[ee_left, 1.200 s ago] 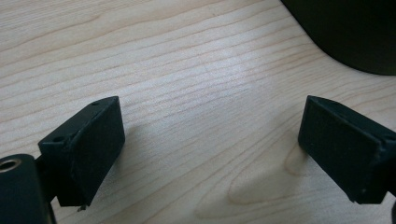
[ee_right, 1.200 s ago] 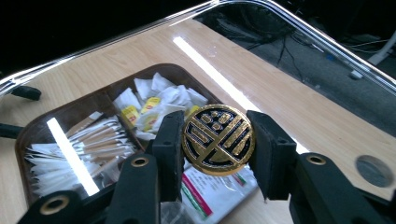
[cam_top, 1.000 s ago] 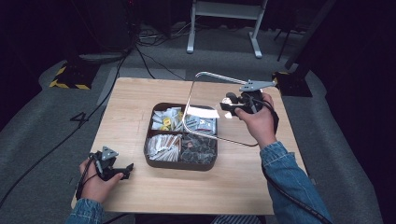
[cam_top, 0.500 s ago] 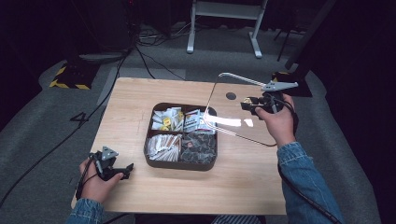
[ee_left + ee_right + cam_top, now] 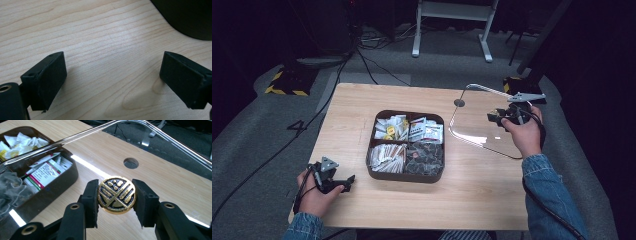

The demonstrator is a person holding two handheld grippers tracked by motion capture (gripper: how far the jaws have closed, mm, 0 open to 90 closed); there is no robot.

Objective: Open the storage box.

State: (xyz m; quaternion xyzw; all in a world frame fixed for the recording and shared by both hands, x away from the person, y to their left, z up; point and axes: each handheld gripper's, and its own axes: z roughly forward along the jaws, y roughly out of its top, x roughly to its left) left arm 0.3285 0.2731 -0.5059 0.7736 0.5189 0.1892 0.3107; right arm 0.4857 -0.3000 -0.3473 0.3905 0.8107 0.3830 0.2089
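We take the brown compartment box [image 5: 406, 145] in the middle of the pale wooden tabletop [image 5: 362, 105] as our landmark. Far to its left, in the dim room beyond the table edge, we see grey carpet [image 5: 257, 135] with a yellow-and-black striped block [image 5: 287, 82] and dark cables [image 5: 337, 70] running toward the table's far left corner. Left of the box and nearer to us, the left hand-held gripper [image 5: 343, 183] lies low over the wood in the person's hand; in the left gripper view its jaws stand spread wide, with bare grain between them and a dark corner of the box at the upper right.

The box itself has four compartments: white and yellow packets at far left, printed sachets at far right, paper sticks at near left, dark netted bags at near right. Behind it, past the table's far edge, the white legs of a stand [image 5: 452, 25] rest on the carpet.

Right of the box, the clear glass lid [image 5: 477, 125] is held tilted above the tabletop, off the box, its nearest edge just beside the box's right wall. The right hand-held gripper [image 5: 116, 195] pinches the lid's round gold-and-black knob [image 5: 116, 195] between its pads. A small round hole [image 5: 131, 163] in the glass shows beyond the knob. Further right the room falls to darkness.
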